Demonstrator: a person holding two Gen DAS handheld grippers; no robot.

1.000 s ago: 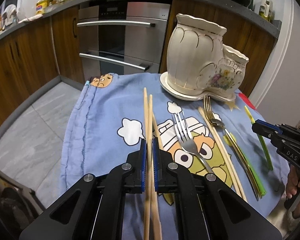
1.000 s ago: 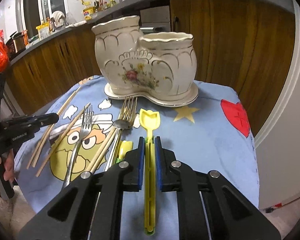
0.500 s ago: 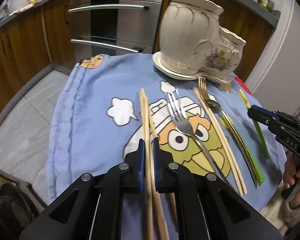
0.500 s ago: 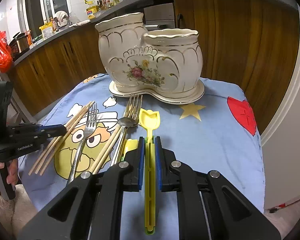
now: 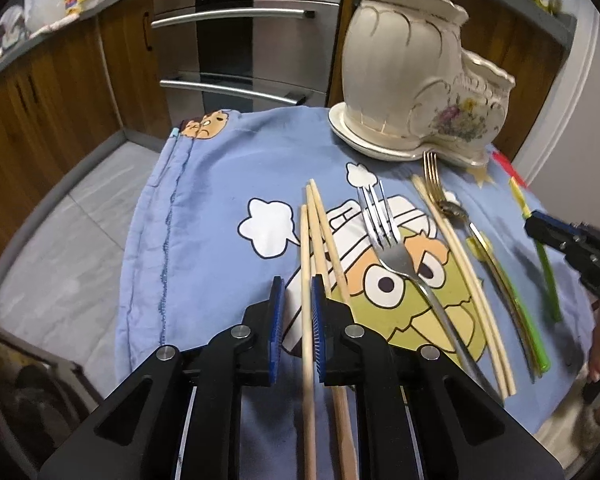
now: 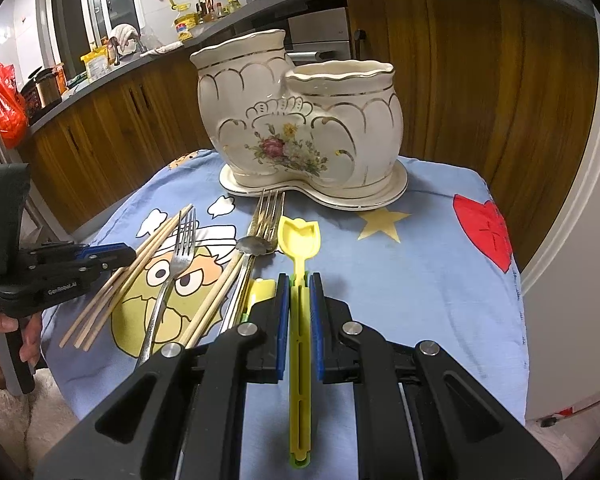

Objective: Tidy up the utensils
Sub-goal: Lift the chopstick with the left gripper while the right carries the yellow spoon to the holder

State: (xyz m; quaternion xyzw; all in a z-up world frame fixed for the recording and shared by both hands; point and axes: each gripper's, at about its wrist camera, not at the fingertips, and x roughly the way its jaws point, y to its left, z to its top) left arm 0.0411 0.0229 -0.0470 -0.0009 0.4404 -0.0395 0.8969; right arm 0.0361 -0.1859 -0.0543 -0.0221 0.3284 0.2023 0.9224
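Note:
Several wooden chopsticks (image 5: 314, 236) lie on the blue cartoon cloth (image 5: 204, 200). My left gripper (image 5: 297, 292) stands open around one chopstick, jaws slightly apart. My right gripper (image 6: 299, 292) is shut on the yellow spoon (image 6: 299, 240), whose bowl points toward the cream ceramic holder (image 6: 300, 120). A silver fork (image 5: 384, 236), a gold fork (image 5: 432, 176), further chopsticks (image 5: 460, 264) and green utensils (image 5: 516, 312) lie to the right of my left gripper. The holder (image 5: 412, 76) stands at the far end of the cloth.
An oven (image 5: 244, 36) and wooden cabinets (image 6: 480, 80) stand behind the table. The floor (image 5: 60, 248) drops away left of the cloth edge. A white door frame (image 6: 568, 200) is on the right.
My left gripper's jaws have opened a little and it has pulled back along the chopsticks. My right gripper has kept its hold on the yellow spoon and risen slightly.

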